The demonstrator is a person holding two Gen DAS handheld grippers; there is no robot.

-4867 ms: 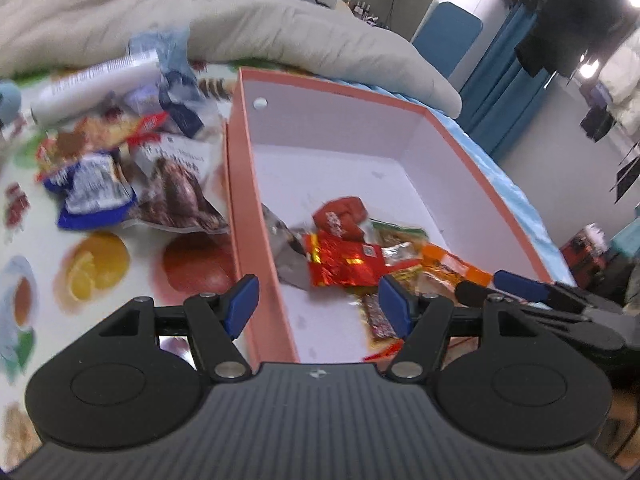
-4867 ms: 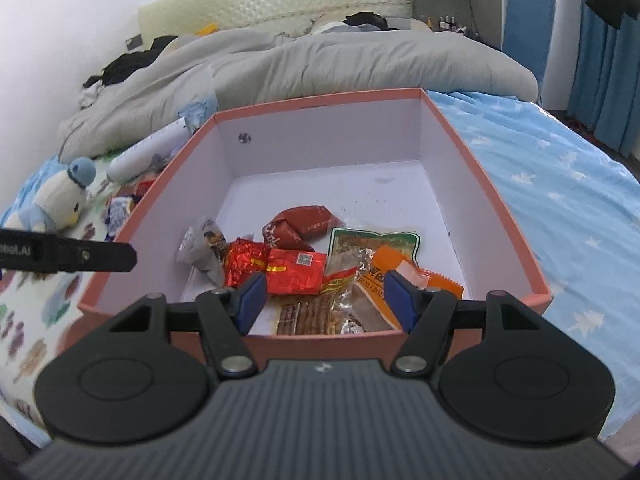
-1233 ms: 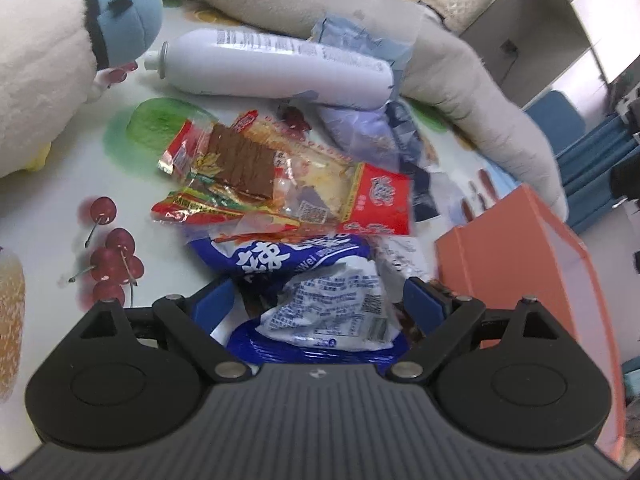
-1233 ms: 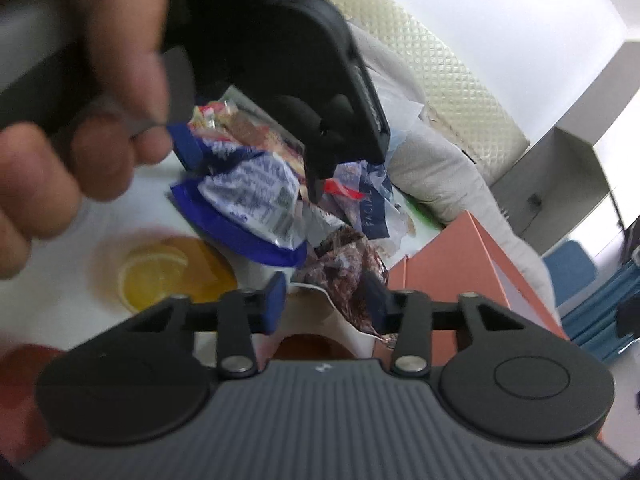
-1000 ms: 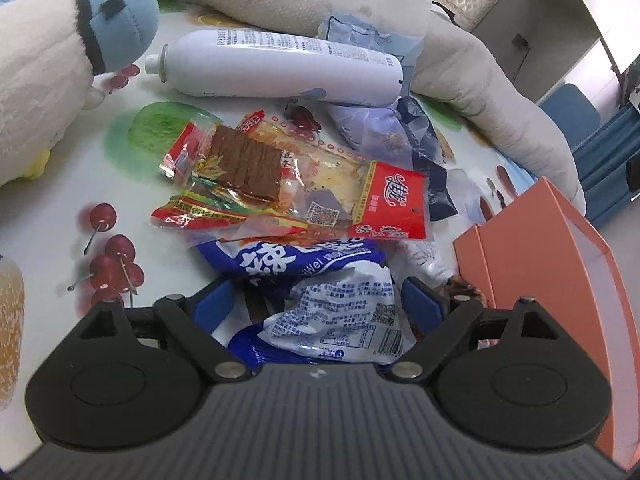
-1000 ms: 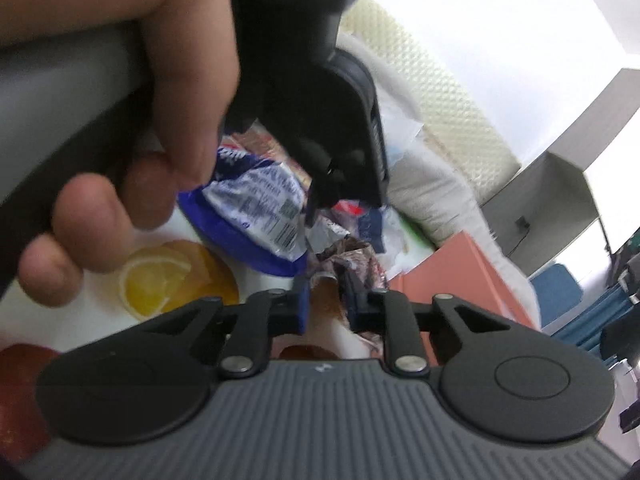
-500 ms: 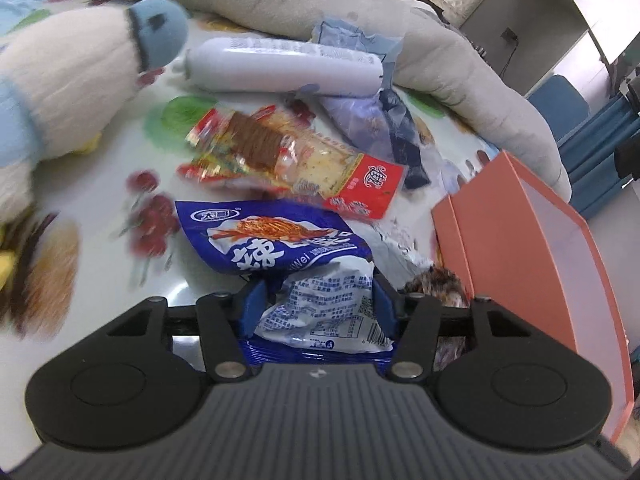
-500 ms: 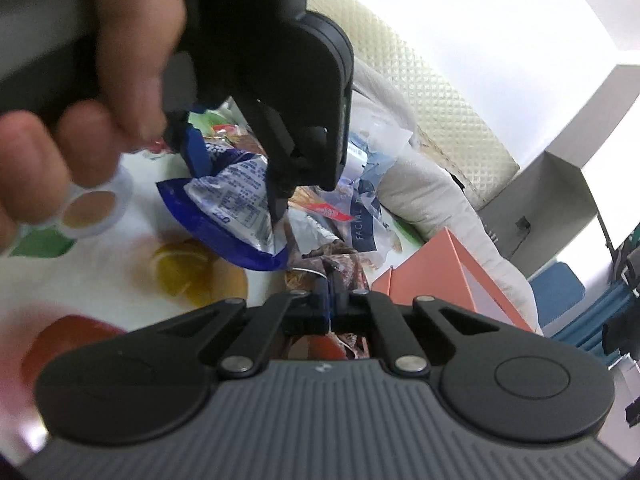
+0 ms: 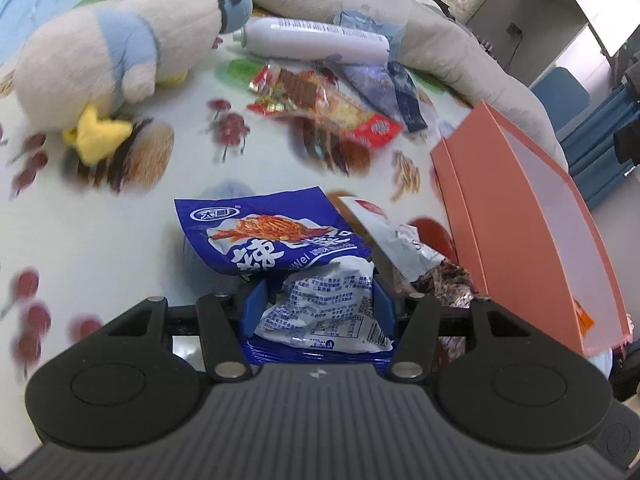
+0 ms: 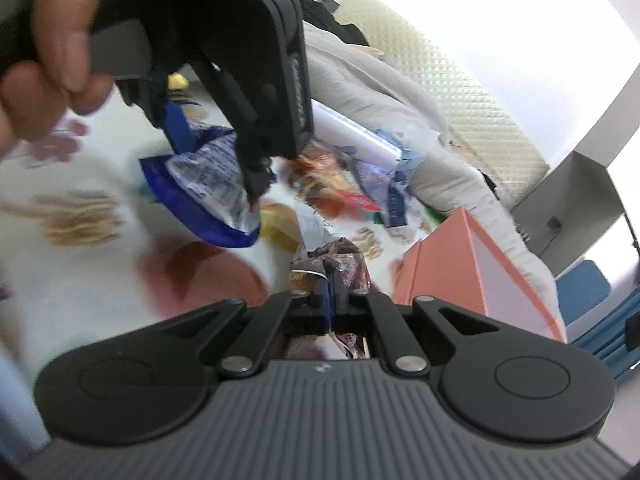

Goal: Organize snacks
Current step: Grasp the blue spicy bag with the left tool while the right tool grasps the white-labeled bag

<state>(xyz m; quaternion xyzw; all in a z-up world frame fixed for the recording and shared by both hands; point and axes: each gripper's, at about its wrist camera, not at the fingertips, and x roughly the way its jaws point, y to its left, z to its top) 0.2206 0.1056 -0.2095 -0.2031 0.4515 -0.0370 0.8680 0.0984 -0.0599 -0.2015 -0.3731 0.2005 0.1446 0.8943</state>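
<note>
My left gripper (image 9: 318,304) is shut on a blue and white snack bag (image 9: 276,240), lifted above the fruit-print cloth. The same blue bag (image 10: 208,188) hangs from the left gripper (image 10: 216,152) in the right wrist view, with a person's hand (image 10: 52,52) on its handle. My right gripper (image 10: 329,288) is shut on the edge of a dark brown snack packet (image 10: 336,260); that brown packet (image 9: 444,276) shows just right of the blue bag. The orange box (image 9: 532,216) stands to the right, its inside mostly hidden.
A plush duck (image 9: 116,52), a white bottle (image 9: 316,38), a red-and-clear snack packet (image 9: 324,108) and blue wrappers (image 9: 384,84) lie on the cloth beyond. A grey duvet (image 9: 460,40) runs along the back. The box (image 10: 476,264) is right of my right gripper.
The left jaws closed on the blue bag and lifted it back from the pile. The right jaws shut on the brown packet and raised it. Both hands shifted; the plush duck came into view.
</note>
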